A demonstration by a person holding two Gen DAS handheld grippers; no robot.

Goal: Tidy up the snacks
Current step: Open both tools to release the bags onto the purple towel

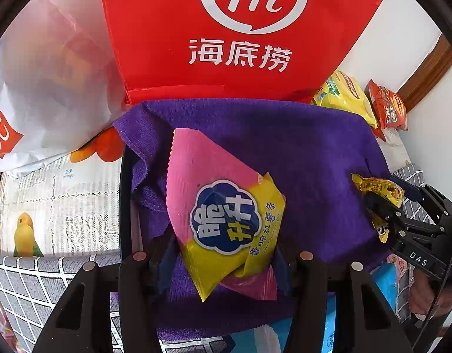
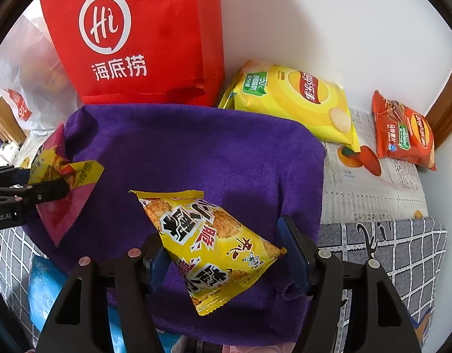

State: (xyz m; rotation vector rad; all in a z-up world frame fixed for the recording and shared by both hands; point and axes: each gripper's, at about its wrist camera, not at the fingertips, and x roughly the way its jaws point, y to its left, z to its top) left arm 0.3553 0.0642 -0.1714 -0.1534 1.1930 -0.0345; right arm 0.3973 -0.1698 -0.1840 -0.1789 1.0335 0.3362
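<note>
Near us, our left tool (image 1: 223,260) has the pink and yellow snack bag (image 1: 226,220) between its fingers. We cannot tell if the pads press it. Our right tool (image 2: 226,253) has the yellow cracker bag (image 2: 208,247) between its fingers; the right pad stands just off the bag, the left pad looks close against it. Both bags sit over the purple towel (image 2: 196,153). Farther back stands a red bag (image 1: 223,44). Far right, a yellow chip bag (image 2: 299,100) and an orange chip bag (image 2: 402,132) lie on the tabletop (image 2: 373,188).
</note>
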